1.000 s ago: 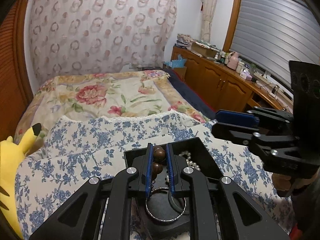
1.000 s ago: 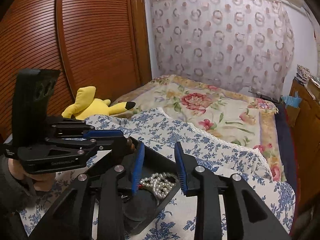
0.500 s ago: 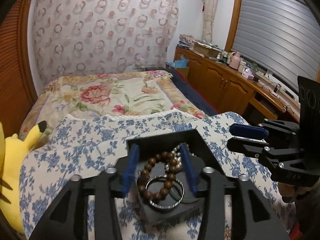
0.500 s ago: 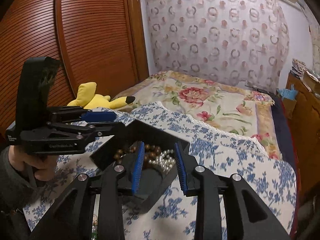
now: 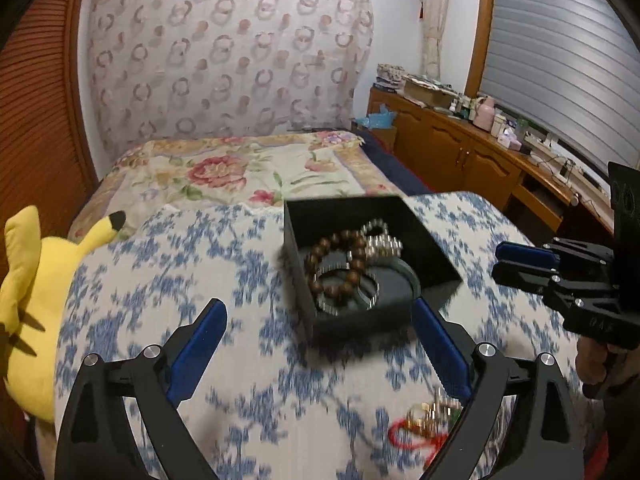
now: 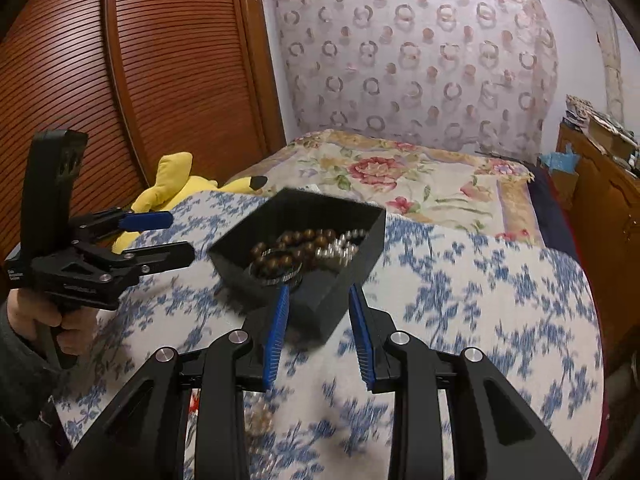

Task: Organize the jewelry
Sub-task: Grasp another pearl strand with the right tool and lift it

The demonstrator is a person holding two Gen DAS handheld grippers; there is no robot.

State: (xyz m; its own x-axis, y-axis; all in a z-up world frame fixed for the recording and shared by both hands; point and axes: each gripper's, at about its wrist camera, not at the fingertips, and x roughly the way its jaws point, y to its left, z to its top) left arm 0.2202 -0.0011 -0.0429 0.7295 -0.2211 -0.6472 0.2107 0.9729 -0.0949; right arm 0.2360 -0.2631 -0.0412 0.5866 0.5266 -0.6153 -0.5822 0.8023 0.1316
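A black jewelry box [image 5: 436,254] [image 6: 356,240] sits on the blue-flowered cloth. Inside lie a brown bead bracelet [image 5: 340,262] [image 6: 292,242], a silver bangle [image 5: 372,298] and a pearl strand [image 5: 380,238] [image 6: 340,246]. My left gripper [image 5: 318,330] is wide open and empty, just short of the box. It also shows in the right wrist view [image 6: 160,236]. My right gripper [image 6: 318,310] is open and empty at the box's near corner; it shows in the left wrist view [image 5: 520,260]. Loose gold and red jewelry [image 5: 424,420] lies on the cloth near me.
A yellow plush toy [image 5: 28,296] [image 6: 176,188] lies at the left edge of the bed. A floral quilt [image 5: 240,172] covers the bed beyond. A wooden cabinet [image 5: 472,160] with clutter stands on the right. A wooden slatted door [image 6: 120,80] is on the left.
My left gripper let go of the brown bead bracelet into the box, opened wide and drew back. My right gripper also drew back slightly from over the box.
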